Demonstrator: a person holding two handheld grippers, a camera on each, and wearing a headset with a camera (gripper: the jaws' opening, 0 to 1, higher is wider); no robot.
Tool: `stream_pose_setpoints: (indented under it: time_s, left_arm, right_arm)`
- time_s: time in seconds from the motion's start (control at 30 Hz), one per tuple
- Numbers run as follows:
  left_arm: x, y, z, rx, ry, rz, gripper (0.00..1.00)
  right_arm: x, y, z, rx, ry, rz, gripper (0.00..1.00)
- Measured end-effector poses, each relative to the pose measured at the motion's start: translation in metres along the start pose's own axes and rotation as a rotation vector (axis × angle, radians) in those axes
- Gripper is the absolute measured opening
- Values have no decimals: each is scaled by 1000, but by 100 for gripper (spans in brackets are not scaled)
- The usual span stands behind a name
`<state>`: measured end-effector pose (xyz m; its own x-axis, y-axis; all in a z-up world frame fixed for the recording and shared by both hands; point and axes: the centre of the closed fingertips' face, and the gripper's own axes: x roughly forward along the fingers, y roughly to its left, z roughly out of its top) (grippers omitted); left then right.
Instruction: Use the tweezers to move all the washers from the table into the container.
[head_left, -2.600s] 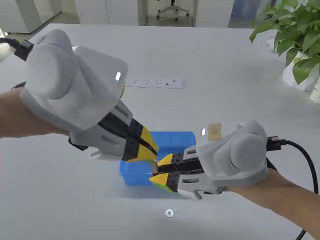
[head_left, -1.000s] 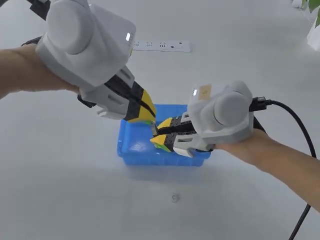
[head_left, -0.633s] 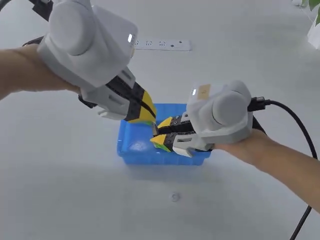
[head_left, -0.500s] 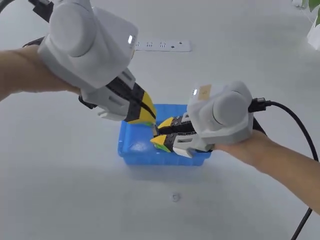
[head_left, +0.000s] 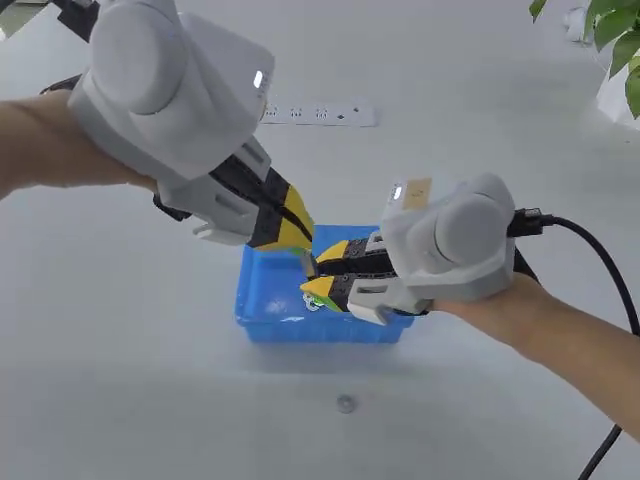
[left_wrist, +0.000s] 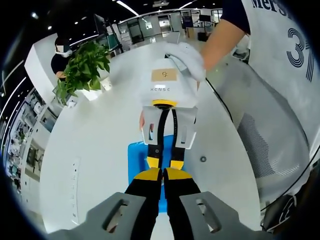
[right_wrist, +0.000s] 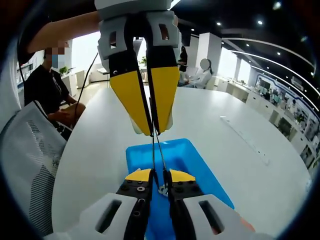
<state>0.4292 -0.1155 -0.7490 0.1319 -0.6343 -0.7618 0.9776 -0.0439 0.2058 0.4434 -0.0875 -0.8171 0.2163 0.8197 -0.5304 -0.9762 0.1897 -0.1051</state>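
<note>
Washer (head_left: 345, 403), small and silver, is seen lying flat on the white table (head_left: 120, 400), near the front wall of the blue container (head_left: 262, 318) but apart from it. Over the container's open top, thin metal tweezers (right_wrist: 156, 150) are held, their two legs running down from the left gripper (head_left: 300, 246) toward the blue floor. The left gripper's yellow-tipped jaws are closed tight around the upper end of the tweezers. Lower down, the legs are flanked by the jaws of the right gripper (head_left: 313, 280), which are drawn nearly together with a narrow slot between them; whether they are pressed against the legs cannot be told. A small metal glint is seen at the tweezers' tips in the right gripper view, just above the container's floor, but it cannot be told whether it is a washer. The container is a shallow rectangular tray. Much of its inside is covered by the two grippers, which meet tip to tip above it, and what lies in it cannot be made out. A black cable (head_left: 590, 270) is trailed behind the right gripper. Farther back on the table a white power strip (head_left: 320, 113) is laid, and green leaves of a plant (head_left: 620, 40) are seen at the far right edge.
</note>
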Motion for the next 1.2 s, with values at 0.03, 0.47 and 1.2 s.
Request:
stream_pose_setpoints:
  time_s: [0.03, 0.47, 1.2]
  left_arm:
    - [-2, -1, 3, 7, -1, 3, 5]
    - [-18, -27, 29, 40, -17, 20, 5]
    - [3, -77, 45, -17, -89, -16, 5]
  right_arm:
    - [-2, 1, 1, -5, -1, -3, 12]
    - [-28, 26, 19, -38, -31, -12, 12]
    - [-48, 70, -7, -20, -3, 2, 11]
